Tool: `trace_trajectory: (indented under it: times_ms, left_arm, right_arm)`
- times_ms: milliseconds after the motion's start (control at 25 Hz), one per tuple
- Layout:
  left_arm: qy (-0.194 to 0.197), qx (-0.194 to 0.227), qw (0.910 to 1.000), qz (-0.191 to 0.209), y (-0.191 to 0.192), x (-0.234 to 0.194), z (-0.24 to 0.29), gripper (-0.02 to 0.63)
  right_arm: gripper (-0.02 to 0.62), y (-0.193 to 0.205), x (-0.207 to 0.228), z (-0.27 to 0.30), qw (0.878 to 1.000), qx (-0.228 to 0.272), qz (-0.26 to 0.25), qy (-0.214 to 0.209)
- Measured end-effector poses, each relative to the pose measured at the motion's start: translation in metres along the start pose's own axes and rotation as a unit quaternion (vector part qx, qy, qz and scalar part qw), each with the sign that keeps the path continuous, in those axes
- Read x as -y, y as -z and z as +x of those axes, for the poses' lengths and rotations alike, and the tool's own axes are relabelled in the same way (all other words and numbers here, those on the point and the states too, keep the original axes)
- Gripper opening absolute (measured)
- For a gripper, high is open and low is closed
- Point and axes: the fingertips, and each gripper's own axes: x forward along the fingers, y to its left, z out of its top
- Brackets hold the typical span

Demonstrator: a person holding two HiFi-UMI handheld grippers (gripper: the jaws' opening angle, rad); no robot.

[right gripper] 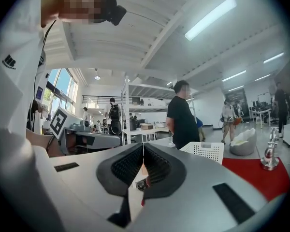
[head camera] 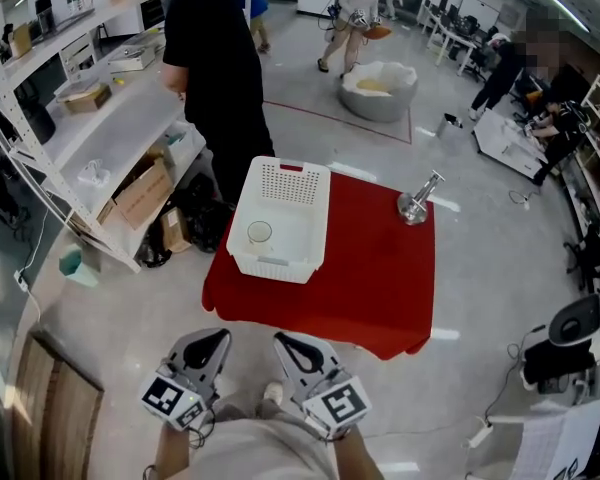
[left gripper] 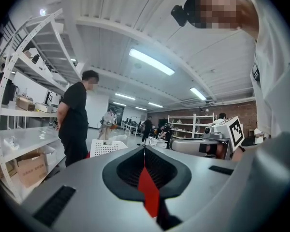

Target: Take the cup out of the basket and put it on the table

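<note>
A white perforated basket [head camera: 279, 218] stands on the left half of a red-covered table [head camera: 365, 268]. Inside it, near the front left corner, sits a small pale cup [head camera: 259, 233]. Both grippers are held low in front of me, short of the table's near edge. My left gripper [head camera: 212, 345] has its jaws together with nothing between them, and so does my right gripper [head camera: 289, 346]. In the left gripper view the basket [left gripper: 105, 147] shows beyond the shut jaws [left gripper: 144, 156]. The right gripper view has the basket [right gripper: 203, 151] and red table [right gripper: 253, 175] to the right of its shut jaws [right gripper: 143, 153].
A metal stemmed object [head camera: 418, 201] stands at the table's far right corner. A person in black [head camera: 216, 68] stands just behind the basket. White shelving [head camera: 90, 128] with boxes runs along the left. Grey floor surrounds the table; equipment [head camera: 570, 353] stands at right.
</note>
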Motion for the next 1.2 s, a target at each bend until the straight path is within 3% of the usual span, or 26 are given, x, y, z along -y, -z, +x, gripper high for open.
trace_trajectory:
  times_ms: [400,1200]
  left_arm:
    - [-0.001,-0.006,1.0000,0.003,-0.004,-0.037,0.044,0.011]
    - [0.063,-0.018,0.9978,0.012,-0.015,-0.148,0.142,0.011]
  right_arm:
    - [0.009,0.000,0.046,0.035,1.000,-0.001,0.002,0.001]
    - [0.009,0.013,0.131,0.155,0.999,-0.023,0.025,0.037]
